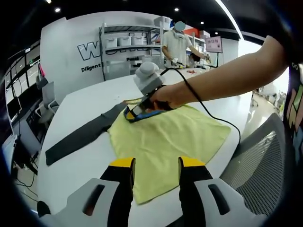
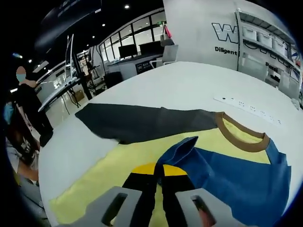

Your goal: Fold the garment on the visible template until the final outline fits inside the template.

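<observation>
A yellow garment (image 1: pixel 170 137) lies spread on the white table (image 1: pixel 85 104). In the right gripper view it shows a blue panel (image 2: pixel 236 175) and a brown collar (image 2: pixel 236 135). A dark grey strip (image 1: pixel 80 137) runs from its collar end towards the table's left; the same strip (image 2: pixel 142 123) lies beyond my right jaws. My left gripper (image 1: pixel 156 165) hovers open over the garment's near edge, nothing between its fingers. My right gripper (image 2: pixel 160 170) is shut on a raised fold of the blue panel; a hand holds that right gripper (image 1: pixel 142 106) at the garment's far edge.
A white power strip (image 2: pixel 251 106) lies on the table past the collar. A grey mesh chair (image 1: pixel 260 156) stands at the table's right edge. A person (image 1: pixel 177 42) works by shelves behind, and another person (image 2: pixel 26 104) stands off the table's left side.
</observation>
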Action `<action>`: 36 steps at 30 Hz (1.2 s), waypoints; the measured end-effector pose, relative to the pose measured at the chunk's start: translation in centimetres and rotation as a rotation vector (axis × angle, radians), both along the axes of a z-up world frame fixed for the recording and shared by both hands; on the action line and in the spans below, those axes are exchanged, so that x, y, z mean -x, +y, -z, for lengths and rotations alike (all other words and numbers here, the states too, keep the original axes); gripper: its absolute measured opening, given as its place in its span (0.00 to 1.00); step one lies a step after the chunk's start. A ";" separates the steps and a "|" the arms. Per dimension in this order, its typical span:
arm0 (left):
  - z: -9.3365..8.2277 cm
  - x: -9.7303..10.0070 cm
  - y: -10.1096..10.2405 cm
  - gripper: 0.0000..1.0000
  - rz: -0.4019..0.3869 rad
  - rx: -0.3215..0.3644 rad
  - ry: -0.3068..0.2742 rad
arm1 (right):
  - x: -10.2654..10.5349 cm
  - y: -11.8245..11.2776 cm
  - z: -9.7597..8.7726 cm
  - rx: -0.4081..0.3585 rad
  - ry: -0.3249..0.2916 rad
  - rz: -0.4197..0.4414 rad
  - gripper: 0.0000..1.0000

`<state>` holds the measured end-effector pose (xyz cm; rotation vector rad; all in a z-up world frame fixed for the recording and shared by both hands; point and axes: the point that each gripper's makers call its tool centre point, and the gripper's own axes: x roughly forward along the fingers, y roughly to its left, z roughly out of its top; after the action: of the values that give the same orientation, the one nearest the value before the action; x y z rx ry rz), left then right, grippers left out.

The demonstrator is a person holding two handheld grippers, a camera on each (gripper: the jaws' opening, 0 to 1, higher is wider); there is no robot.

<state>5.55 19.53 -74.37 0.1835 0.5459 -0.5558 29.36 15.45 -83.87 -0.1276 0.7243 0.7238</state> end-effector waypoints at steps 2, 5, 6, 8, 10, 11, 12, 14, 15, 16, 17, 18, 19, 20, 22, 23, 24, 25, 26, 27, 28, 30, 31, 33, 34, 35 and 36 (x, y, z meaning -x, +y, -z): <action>0.1 0.0 0.0 0.34 -0.001 -0.004 0.001 | 0.0 0.0 0.2 0.009 0.002 -0.005 0.00; 0.1 0.0 0.1 0.34 -0.005 -0.002 0.003 | -0.1 0.0 0.3 0.019 0.003 -0.013 0.00; 0.1 0.0 0.1 0.34 -0.007 -0.003 0.002 | -0.1 0.1 0.3 0.021 0.004 -0.016 0.00; 0.1 0.0 0.2 0.34 -0.010 -0.001 0.001 | -0.1 0.2 0.4 0.027 0.005 -0.022 0.00; 0.1 0.0 0.2 0.34 -0.011 -0.002 0.002 | -0.1 0.3 0.6 0.040 0.006 -0.037 0.00; 0.1 0.0 0.2 0.34 -0.011 -0.004 0.003 | -0.1 0.3 0.7 0.046 0.007 -0.042 0.00; 0.2 0.0 0.2 0.34 -0.012 -0.004 0.004 | -0.1 0.3 0.7 0.051 0.006 -0.047 0.00; 0.3 -0.1 0.2 0.34 -0.012 -0.004 0.006 | -0.1 0.4 0.8 0.056 0.013 -0.059 0.00; 0.3 -0.1 0.2 0.34 -0.013 -0.005 0.007 | 0.0 0.6 0.8 0.057 0.013 -0.087 0.00; 0.3 -0.1 0.2 0.34 -0.014 -0.004 0.007 | 0.1 0.6 0.6 0.054 0.013 -0.092 0.02; 0.3 -0.1 0.2 0.34 -0.014 -0.003 0.008 | 0.1 0.6 0.5 0.051 0.013 -0.096 0.04; 0.4 -0.1 0.2 0.34 -0.015 -0.001 0.009 | -0.1 0.9 -0.3 0.008 -0.004 -0.099 0.05; 0.4 -0.1 0.2 0.34 -0.016 -0.002 0.009 | -0.2 1.0 -0.6 -0.011 -0.012 -0.099 0.05; 0.4 -0.1 0.2 0.34 -0.017 -0.002 0.009 | -0.3 1.3 -1.5 -0.057 -0.030 -0.100 0.05; 0.4 -0.1 0.3 0.34 -0.021 0.000 0.011 | -0.7 1.0 -2.1 -0.051 -0.050 -0.100 0.05; 0.4 -0.1 0.3 0.34 -0.021 0.001 0.011 | -0.9 1.0 -2.1 -0.041 -0.059 -0.105 0.06; 0.4 -0.1 0.3 0.34 -0.021 0.000 0.010 | -1.1 0.9 -1.9 -0.019 -0.060 -0.111 0.09; 0.4 -0.1 0.3 0.34 -0.021 0.000 0.010 | -1.2 0.9 -1.8 -0.012 -0.060 -0.113 0.11; 0.4 -0.2 0.4 0.34 -0.024 -0.001 0.010 | -1.2 0.9 -1.5 0.010 -0.060 -0.126 0.14; 0.4 -0.2 0.4 0.34 -0.027 0.000 0.009 | -1.1 0.8 -1.3 0.030 -0.060 -0.139 0.16; 0.4 -0.2 0.5 0.34 -0.031 0.002 0.009 | -0.9 1.0 -1.2 0.040 -0.065 -0.160 0.18; 0.4 -0.2 0.7 0.34 -0.037 0.002 0.007 | -0.3 1.6 -0.8 0.047 -0.064 -0.210 0.19; 0.4 -0.2 0.7 0.34 -0.038 0.003 0.007 | 0.0 1.9 -0.7 0.055 -0.064 -0.234 0.19; 0.4 -0.2 0.8 0.33 -0.043 0.004 0.007 | 0.3 2.2 -0.5 0.083 -0.079 -0.271 0.18; 0.4 -0.2 0.8 0.33 -0.043 0.003 0.006 | 0.7 2.5 -0.4 0.089 -0.085 -0.291 0.17; 0.4 -0.2 0.8 0.33 -0.044 0.004 0.006 | 0.9 2.8 -0.4 0.090 -0.088 -0.303 0.16; 0.4 -0.2 0.8 0.33 -0.045 0.005 0.006 | 1.0 2.9 -0.2 0.096 -0.090 -0.306 0.15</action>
<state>5.79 20.37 -74.77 0.1645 0.5536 -0.5139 28.39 18.36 -83.65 -0.3619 0.6603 0.9687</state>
